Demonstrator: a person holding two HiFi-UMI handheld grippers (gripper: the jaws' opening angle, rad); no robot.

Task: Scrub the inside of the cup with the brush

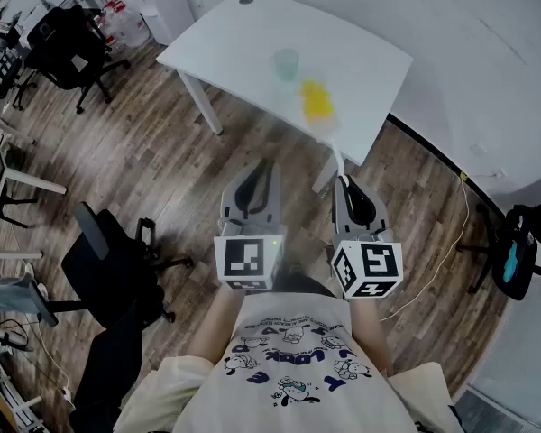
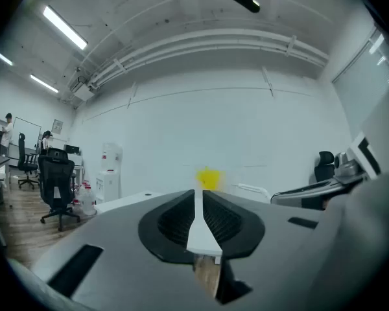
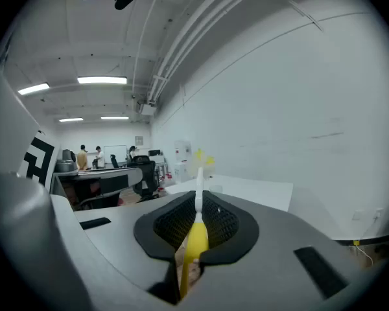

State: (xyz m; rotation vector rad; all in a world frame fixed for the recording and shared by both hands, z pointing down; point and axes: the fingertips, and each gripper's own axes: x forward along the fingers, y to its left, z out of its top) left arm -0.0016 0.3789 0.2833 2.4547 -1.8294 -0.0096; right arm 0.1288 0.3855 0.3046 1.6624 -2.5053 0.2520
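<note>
The person stands back from the white table point(image 1: 225, 43), both forearms tucked in front of the chest, the 2 grippers side by side and aimed toward it. The left gripper point(image 1: 265, 171) is held level, its jaws closed together on nothing. The right gripper point(image 1: 343, 184) tips slightly down, clamped on the yellow handle of the brush point(image 1: 316, 103), whose white stem reaches out to yellow bristles. The pale cup point(image 1: 286, 62) stands on the table, untouched, left of the bristles.
</note>
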